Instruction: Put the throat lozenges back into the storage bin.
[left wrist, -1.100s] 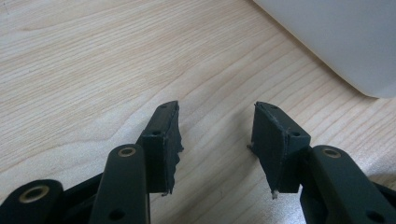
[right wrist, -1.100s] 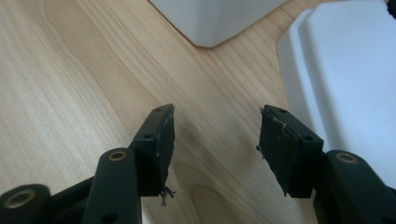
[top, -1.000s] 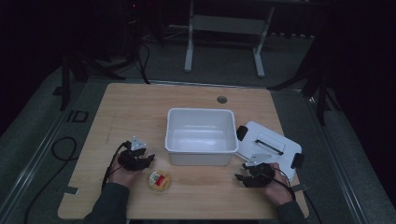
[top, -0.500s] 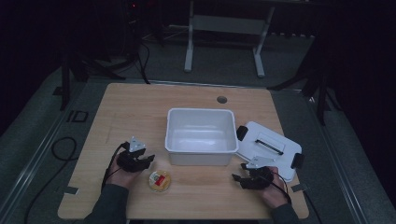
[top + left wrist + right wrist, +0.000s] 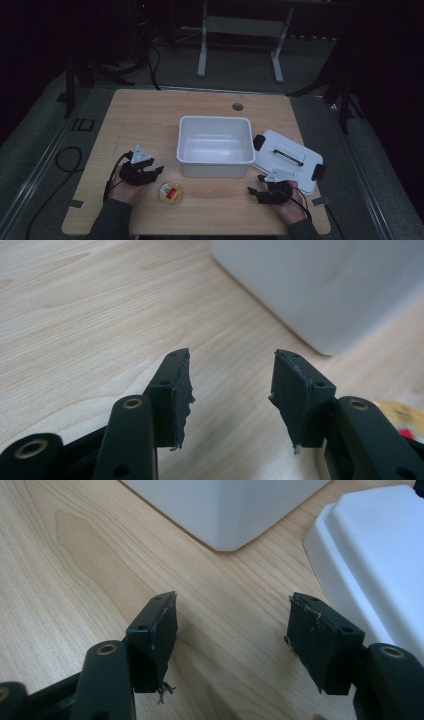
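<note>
Here the left gripper point(image 5: 150, 172) sits at lower left of the high view, fingers point(image 5: 175, 390) half spread with bare bench point(image 5: 150, 115) between them. The small round yellow container point(image 5: 170, 193) lies just below and right of it. At lower right, the right gripper point(image 5: 256, 189) has just been opening, nothing between its fingers, beside the white lid point(image 5: 287, 157) and the white bin point(image 5: 215, 145).

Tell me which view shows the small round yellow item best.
The high view: the round yellow item lies whole on the table, in front of the white bin and beside the left gripper. The left gripper view catches only a blurred yellow edge behind its own right jaw. The right gripper view looks at the bin corner and the lid instead.
</note>
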Available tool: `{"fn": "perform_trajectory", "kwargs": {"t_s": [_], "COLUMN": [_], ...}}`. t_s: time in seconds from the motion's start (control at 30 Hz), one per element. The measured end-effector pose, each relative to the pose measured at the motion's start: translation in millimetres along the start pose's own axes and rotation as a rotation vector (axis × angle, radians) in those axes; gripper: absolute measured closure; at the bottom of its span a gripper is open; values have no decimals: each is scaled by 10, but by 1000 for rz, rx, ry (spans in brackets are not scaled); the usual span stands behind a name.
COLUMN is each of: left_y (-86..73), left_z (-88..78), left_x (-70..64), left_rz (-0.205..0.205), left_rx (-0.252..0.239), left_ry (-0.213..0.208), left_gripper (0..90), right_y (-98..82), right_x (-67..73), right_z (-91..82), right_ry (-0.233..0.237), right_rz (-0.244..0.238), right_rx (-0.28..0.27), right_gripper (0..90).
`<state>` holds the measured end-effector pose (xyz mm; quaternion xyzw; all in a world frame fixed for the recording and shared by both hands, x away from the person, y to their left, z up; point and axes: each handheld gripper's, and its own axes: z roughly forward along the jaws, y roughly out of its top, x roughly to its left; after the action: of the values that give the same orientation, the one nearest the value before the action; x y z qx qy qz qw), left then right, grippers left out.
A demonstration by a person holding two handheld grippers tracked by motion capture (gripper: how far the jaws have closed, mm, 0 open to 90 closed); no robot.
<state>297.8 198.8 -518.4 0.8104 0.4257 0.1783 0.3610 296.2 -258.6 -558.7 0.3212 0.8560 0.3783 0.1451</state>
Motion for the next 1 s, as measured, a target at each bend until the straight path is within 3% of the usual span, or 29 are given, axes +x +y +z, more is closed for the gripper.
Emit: {"fn": "perform_trajectory", "kwargs": {"t_s": [0.47, 0.6, 0.87, 1.0], "left_y": [107, 152, 202, 223], "left_z": [-191, -228, -238, -214], "left_x": [-60, -98, -182, -229], "left_rz": [130, 186, 248, 279], "left_rx": [49, 57, 67, 104], "left_ry": [-73, -89, -144, -164], "left_gripper": [479, 479, 463, 437], "right_y": [1, 2, 2, 2], "right_x": [-2, -2, -1, -2], "right_z": [4, 4, 5, 5], "right_ry": [-3, -2, 0, 0], "right_rz": [2, 1, 0, -1], "right_rx": [3, 4, 4, 4], "right_gripper": [324, 322, 319, 318]}}
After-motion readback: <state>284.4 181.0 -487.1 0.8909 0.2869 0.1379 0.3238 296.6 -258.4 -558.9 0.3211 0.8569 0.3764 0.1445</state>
